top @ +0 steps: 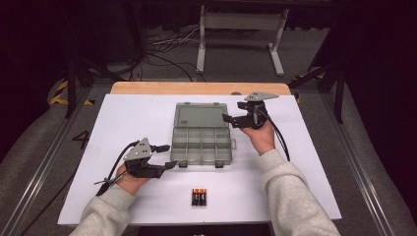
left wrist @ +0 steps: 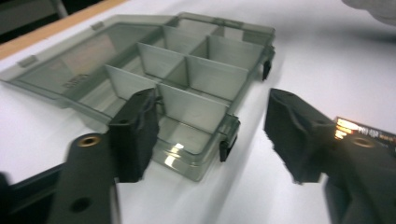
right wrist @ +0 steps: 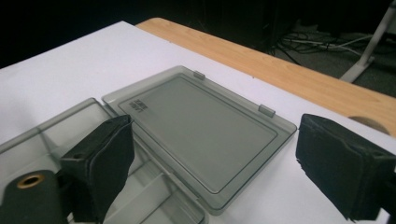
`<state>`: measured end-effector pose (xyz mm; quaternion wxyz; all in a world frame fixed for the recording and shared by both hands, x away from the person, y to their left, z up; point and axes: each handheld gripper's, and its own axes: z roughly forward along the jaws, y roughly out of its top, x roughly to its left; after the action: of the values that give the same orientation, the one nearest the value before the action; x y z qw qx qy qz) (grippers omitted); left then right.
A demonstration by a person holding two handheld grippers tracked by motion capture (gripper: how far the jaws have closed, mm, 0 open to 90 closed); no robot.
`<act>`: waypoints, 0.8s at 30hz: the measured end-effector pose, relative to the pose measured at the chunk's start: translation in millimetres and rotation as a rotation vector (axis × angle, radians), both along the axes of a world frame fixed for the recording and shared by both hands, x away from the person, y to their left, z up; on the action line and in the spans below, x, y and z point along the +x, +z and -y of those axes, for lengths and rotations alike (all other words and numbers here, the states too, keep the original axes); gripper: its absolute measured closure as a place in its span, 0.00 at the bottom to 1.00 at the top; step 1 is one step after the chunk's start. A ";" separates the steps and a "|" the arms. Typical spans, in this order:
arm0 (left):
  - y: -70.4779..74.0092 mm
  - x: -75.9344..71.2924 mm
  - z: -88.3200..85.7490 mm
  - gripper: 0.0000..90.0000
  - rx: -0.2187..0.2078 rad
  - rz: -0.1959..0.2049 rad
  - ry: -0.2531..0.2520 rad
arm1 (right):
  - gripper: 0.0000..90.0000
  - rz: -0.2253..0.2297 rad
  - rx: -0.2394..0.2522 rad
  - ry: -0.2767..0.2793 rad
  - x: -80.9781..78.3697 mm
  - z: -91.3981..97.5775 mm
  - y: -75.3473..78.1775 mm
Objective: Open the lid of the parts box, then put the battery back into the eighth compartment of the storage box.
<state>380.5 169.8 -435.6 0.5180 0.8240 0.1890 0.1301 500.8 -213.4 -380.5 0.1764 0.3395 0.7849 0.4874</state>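
The box [top: 201,132] is one smoky, see-through plastic organiser, lying open on the white worktop [top: 123,128]. Its lid [right wrist: 201,135] is folded flat away from the person and carries a small printed label near one corner and two small tabs on its far edge. The tray [left wrist: 187,88] is split by thin walls into small compartments in two rows; in the high view four can be counted per row, and all look bare. Two dark latches [left wrist: 229,140] sit on its near front wall.

The left claw [top: 167,156] hovers low at the box's near left corner, released, with nothing between its jaws; in the left gripper view that front corner of the tray lies just ahead of the gap, one jaw in front of the tray's edge and the other over bare worktop. Whether that jaw touches the wall cannot be told.

The right claw [top: 228,119] is held above the worktop at the lid's right edge, pointing towards the box, also released and empty. In the right gripper view the lid lies ahead and below, between the two jaws, apart from them.

One pack of batteries [top: 198,197] lies near the person, well apart from the right claw and nearer the left; three cells seem to show, dark with orange tops.

There are two claws, one in each hand.
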 end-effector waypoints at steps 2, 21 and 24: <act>3.6 -1.2 -6.2 0.30 -0.022 0.005 0.028 | 0.11 0.005 0.003 0.016 -5.6 0.4 5.2; 12.9 -20.2 -36.8 0.16 -0.054 0.018 0.095 | 0.07 0.099 0.030 0.171 -62.6 -9.3 33.8; 12.4 -23.0 -41.4 0.14 -0.058 0.012 0.102 | 0.06 0.112 0.023 0.194 -68.3 -11.5 36.4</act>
<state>357.5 211.3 -423.2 0.5354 0.7971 0.2315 0.1560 432.5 -201.9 -344.1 0.1682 0.2361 0.7974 0.5292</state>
